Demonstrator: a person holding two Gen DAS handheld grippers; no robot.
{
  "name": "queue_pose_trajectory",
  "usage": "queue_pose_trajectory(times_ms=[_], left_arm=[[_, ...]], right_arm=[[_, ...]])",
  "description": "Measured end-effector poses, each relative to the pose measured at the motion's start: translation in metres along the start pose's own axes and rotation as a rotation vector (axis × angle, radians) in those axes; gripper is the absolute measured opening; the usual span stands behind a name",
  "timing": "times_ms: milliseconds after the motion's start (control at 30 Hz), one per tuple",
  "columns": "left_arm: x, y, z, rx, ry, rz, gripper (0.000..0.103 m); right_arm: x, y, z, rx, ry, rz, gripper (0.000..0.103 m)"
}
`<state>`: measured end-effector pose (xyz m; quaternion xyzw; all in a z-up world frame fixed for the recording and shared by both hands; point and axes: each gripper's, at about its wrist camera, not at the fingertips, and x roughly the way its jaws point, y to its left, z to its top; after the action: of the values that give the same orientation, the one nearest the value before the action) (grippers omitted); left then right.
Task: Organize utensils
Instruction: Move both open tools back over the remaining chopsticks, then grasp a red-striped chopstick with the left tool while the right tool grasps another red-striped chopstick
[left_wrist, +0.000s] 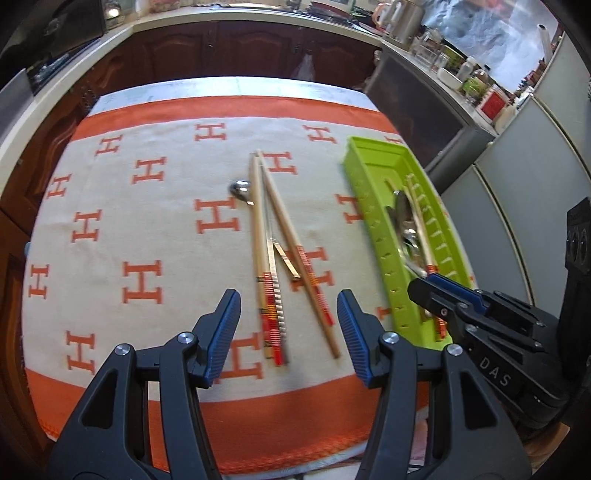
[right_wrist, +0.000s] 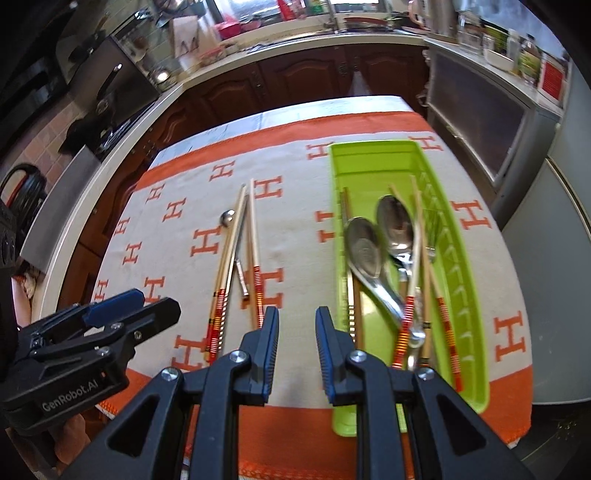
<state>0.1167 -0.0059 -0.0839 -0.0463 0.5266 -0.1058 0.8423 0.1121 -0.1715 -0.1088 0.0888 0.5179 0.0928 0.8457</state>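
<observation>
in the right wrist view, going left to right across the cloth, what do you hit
left gripper → small spoon → loose chopsticks → green tray → two large spoons in it → chopsticks in the tray

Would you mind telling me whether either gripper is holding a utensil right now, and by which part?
Nothing is held. The left gripper is open above the loose chopsticks, and the right gripper is open and empty beside the green tray.
</observation>
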Motion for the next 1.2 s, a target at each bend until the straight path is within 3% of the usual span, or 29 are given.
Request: queue_pose_trajectory(times_ms=[700, 1000, 1067, 1200], left_arm=[[0.039, 0.077, 0.000, -0.141, 0.043, 0.041, 0.051], [0.052, 0.084, 0.002, -0.135, 0.042, 0.041, 0.050], [0.055, 0.085, 0.004, -0.133, 0.046, 0.039, 0.050], [0.058, 0.083, 0.006, -0.120, 0.047, 0.042, 0.050]], right_arm=[[0.056, 0.034, 0.010, -0.080, 0.089, 0.003, 0.020], [0.089, 0.038, 0.015, -0.117, 0.116, -0.010, 0.020], [0.095, 0.040, 0.016, -0.132, 0.115, -0.024, 0.013], [0.100, 0.041, 0.017, -0.154, 0.117, -0.027, 0.011]])
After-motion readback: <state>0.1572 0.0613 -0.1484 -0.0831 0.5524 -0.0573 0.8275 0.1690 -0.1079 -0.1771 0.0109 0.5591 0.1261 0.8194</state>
